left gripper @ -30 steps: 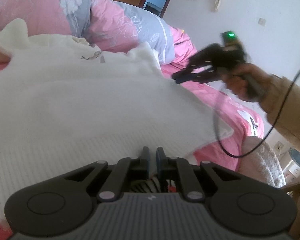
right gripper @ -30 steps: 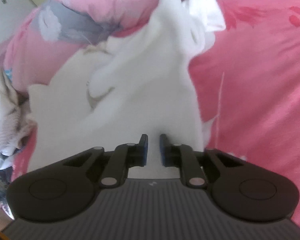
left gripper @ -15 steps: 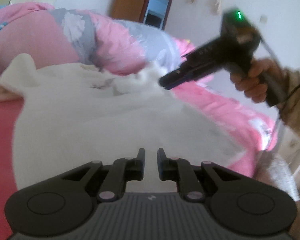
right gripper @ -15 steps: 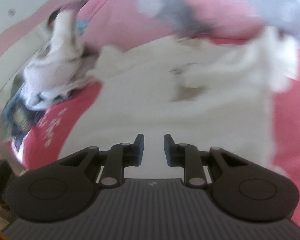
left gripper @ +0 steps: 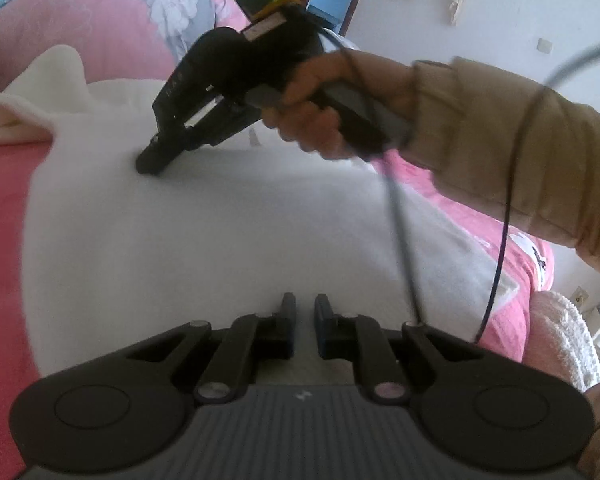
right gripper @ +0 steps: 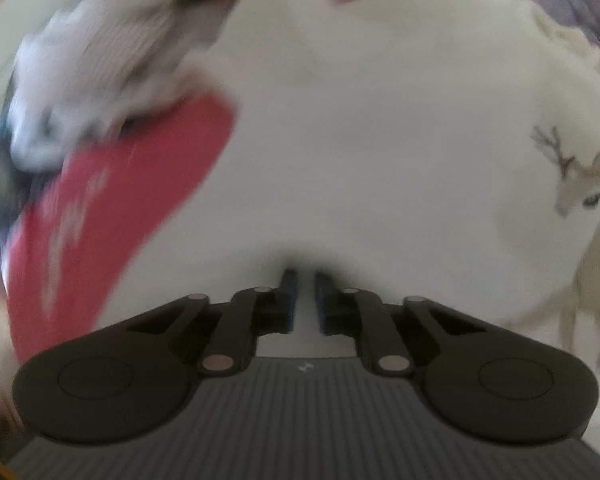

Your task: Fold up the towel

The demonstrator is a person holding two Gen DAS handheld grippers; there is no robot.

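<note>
Soft daylight throughout; right wrist view heavily motion-blurred, both bent by fisheye at edges.

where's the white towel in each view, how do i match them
Left wrist: the white towel fills the centre, the right gripper pressing its far part.
Right wrist: it fills centre and right, a deer print at the right edge.
Shared landmark: the pink bedsheet left of it.

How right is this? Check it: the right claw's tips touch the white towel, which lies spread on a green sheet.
One detail is wrong: the sheet is pink, not green, as the left wrist view shows. The tips of the right claw do touch the white towel spread on it.
</note>
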